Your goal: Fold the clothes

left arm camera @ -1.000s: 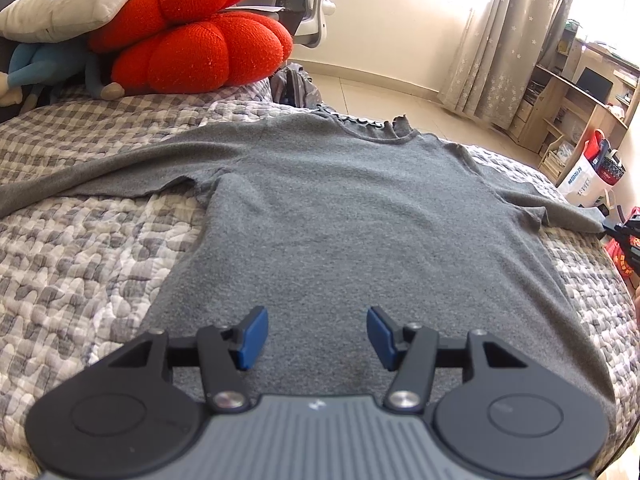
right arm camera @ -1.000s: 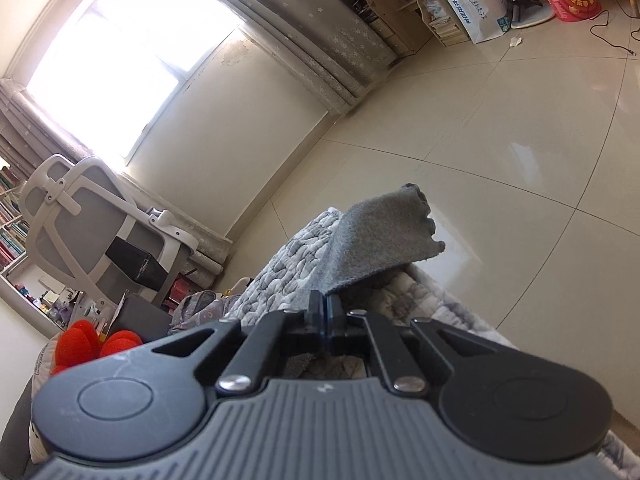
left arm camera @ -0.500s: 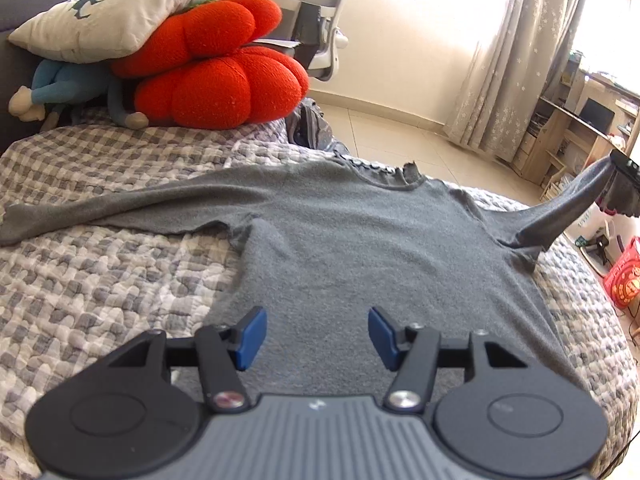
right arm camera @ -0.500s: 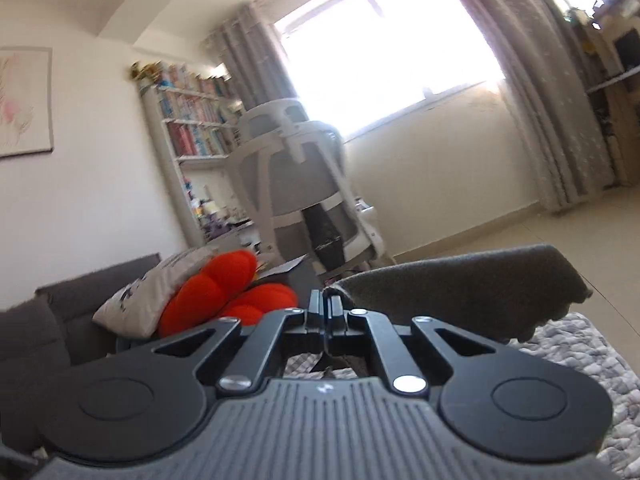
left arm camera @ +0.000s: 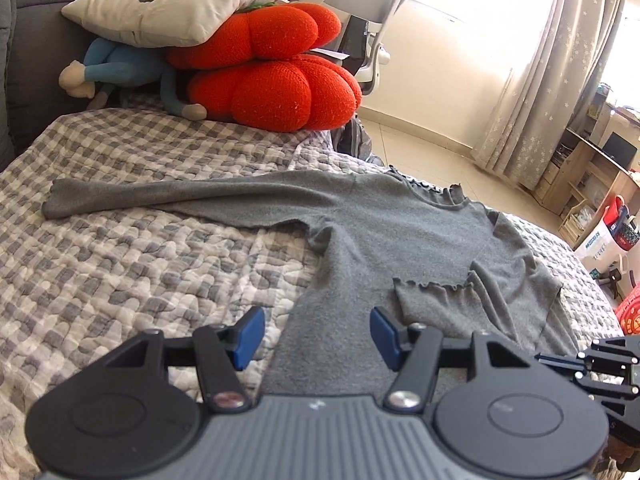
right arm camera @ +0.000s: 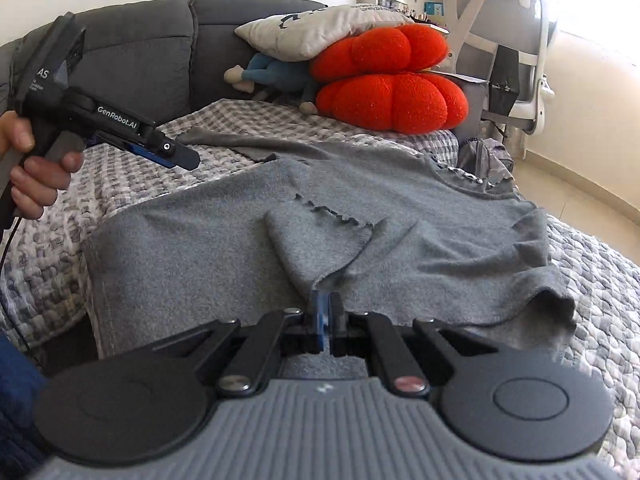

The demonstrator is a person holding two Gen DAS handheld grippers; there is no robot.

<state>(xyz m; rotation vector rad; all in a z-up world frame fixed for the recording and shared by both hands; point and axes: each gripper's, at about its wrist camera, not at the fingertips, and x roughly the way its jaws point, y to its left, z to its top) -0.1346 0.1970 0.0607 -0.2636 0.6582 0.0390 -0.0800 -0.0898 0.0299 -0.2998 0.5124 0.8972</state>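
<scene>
Sweater (right arm camera: 224, 248) sleeve folded inward (frilled cuff up); right tongs (right arm camera: 326, 312) pinch it, left tongs (left arm camera: 316, 338) apart.

Sweater (left arm camera: 400, 240) flat on bed (left arm camera: 140, 280); one sleeve (right arm camera: 320, 236) folded across chest; cushions (left arm camera: 272, 80) behind.

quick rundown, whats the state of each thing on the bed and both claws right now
grey top: flat on the bed, neck away from the camera
right sleeve: folded across the body, edge pinched
left sleeve: stretched out flat, unfolded
right claw: shut on the right sleeve
left claw: open, empty, above the hem
white pillow: resting on the red cushions
</scene>
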